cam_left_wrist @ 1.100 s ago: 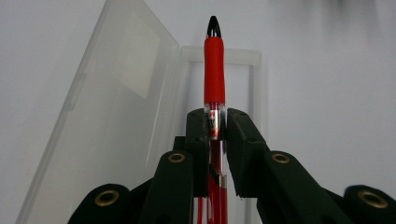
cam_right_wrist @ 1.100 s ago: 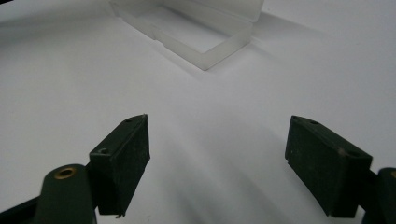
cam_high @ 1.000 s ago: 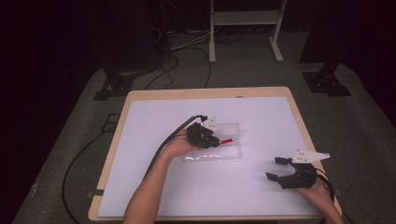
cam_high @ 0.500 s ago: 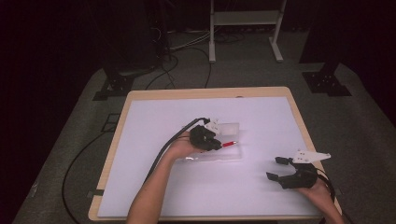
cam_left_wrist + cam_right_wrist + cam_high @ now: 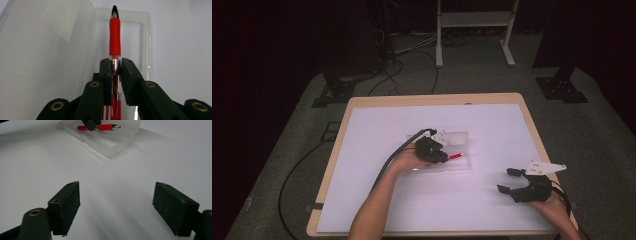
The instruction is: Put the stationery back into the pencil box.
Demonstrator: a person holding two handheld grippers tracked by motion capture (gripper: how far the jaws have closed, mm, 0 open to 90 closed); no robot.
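Nearest the person, at about five o'clock on the white table top [image 5: 377, 150], the right gripper [image 5: 508, 181] rests with its jaws spread wide and nothing between them; the right gripper view looks across bare white surface between the two black pads [image 5: 65, 206]. Farther in, near the table's centre, the left gripper [image 5: 116, 65] pinches a red pen [image 5: 114, 37] by its clear barrel, the red grip and dark tip pointing to twelve o'clock over the open clear plastic case [image 5: 125, 18]. The left gripper view shows small markings inside the barrel, too blurred to read. The high view shows the case's raised lid [image 5: 457, 137].
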